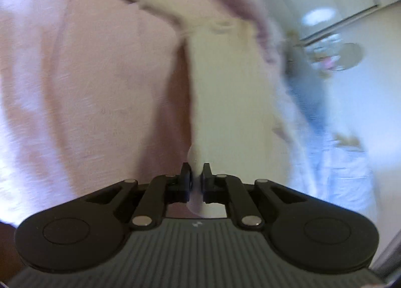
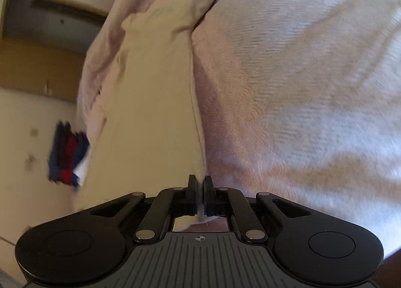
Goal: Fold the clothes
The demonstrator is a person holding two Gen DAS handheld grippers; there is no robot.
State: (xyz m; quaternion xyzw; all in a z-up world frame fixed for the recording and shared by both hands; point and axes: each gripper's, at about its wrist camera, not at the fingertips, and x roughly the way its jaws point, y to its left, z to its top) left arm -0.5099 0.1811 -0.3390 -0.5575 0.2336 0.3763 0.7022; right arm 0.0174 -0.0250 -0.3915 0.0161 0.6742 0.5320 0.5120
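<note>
A pale pink fleece garment with a cream inner band fills the left wrist view, blurred by motion. My left gripper is shut on its cream edge, with cloth pinched between the jaws. The same pink garment and its cream band fill the right wrist view. My right gripper is shut on the garment's edge where cream meets pink. The garment hangs lifted in the air between both grippers.
A blurred light blue cloth lies at the right of the left wrist view. A folded blue, red and white cloth sits on a cream surface at the left of the right wrist view. Wooden cabinet fronts stand behind.
</note>
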